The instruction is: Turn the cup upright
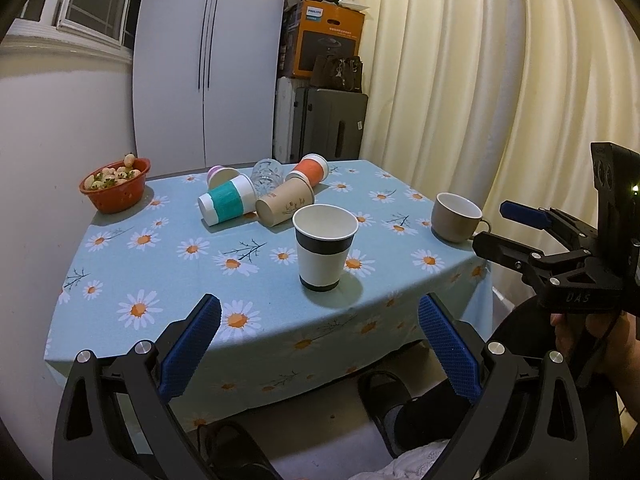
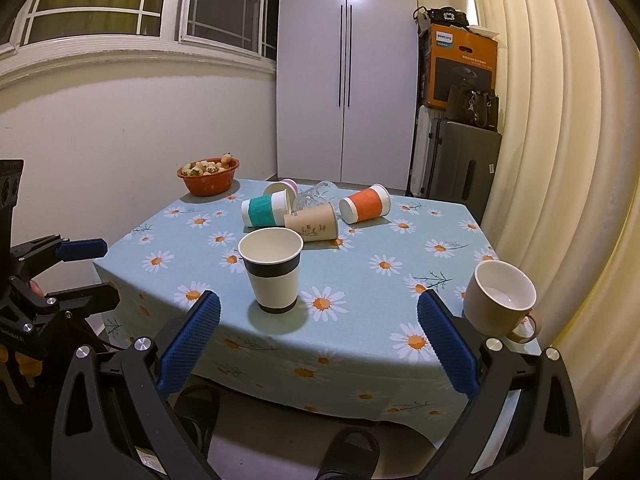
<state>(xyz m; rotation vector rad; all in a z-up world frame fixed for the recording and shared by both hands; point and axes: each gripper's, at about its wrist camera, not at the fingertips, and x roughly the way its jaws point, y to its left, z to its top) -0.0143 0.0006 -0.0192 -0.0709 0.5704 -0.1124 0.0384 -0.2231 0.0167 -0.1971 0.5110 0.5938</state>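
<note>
Paper, glass and ceramic cups share the daisy-print tablecloth [image 1: 132, 248]; judged from their positions, two are done and the step in hand is choosing the next tipped cup. Left to right in the left wrist view: a red bowl [image 1: 115, 186] at 10 o'clock holds what may be fruit, too small to confirm. The teal-banded cup [image 1: 227, 203] lies on its side, base toward the camera, with a pink-rimmed cup [image 1: 218, 175] tipped behind it. A clear glass [image 1: 266, 176] lies at 12 o'clock, just beside the brown paper cup [image 1: 285, 204], whose open mouth faces 7 o'clock. The orange-banded cup [image 1: 311, 169] lies behind them. The black-banded cup [image 1: 325, 252] stands upright near the table centre, and the beige mug [image 1: 457, 217] stands upright at 3 o'clock. The left gripper [image 1: 320, 356] is released and empty, off the near table edge at 6 o'clock. The right gripper [image 2: 318, 356] is likewise spread wide and holds nothing. The next move probably calls for reaching past the upright cup, closing across one fallen cup's wall, and rotating it mouth-up without knocking its neighbours.
</note>
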